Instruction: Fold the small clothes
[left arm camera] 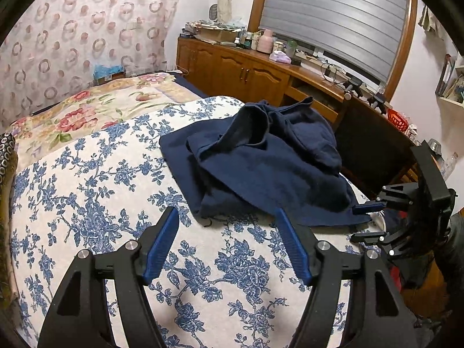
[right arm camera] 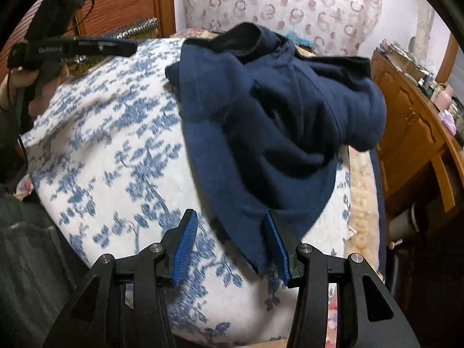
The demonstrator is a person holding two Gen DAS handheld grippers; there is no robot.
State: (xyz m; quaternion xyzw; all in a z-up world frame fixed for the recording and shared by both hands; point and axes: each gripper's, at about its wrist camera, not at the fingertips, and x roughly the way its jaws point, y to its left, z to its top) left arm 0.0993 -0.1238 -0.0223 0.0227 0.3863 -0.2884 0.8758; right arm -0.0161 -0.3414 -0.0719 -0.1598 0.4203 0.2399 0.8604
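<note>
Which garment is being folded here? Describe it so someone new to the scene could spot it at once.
Find the bed, covered by a white sheet printed with blue flowers. On that sheet lies a crumpled navy garment, just ahead of both grippers. It is the only plain dark cloth on the bed; everything around it is floral.

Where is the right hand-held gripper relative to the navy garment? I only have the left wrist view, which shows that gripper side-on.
Observer: The right hand-held gripper straddles the near corner of the navy garment; that corner lies between its fingers.
Operator: Is it clamped on the fabric?
Observer: No, its jaws stand open. The corner sits beside the right blue pad, and only the floral bed cover lies by the left one.
</note>
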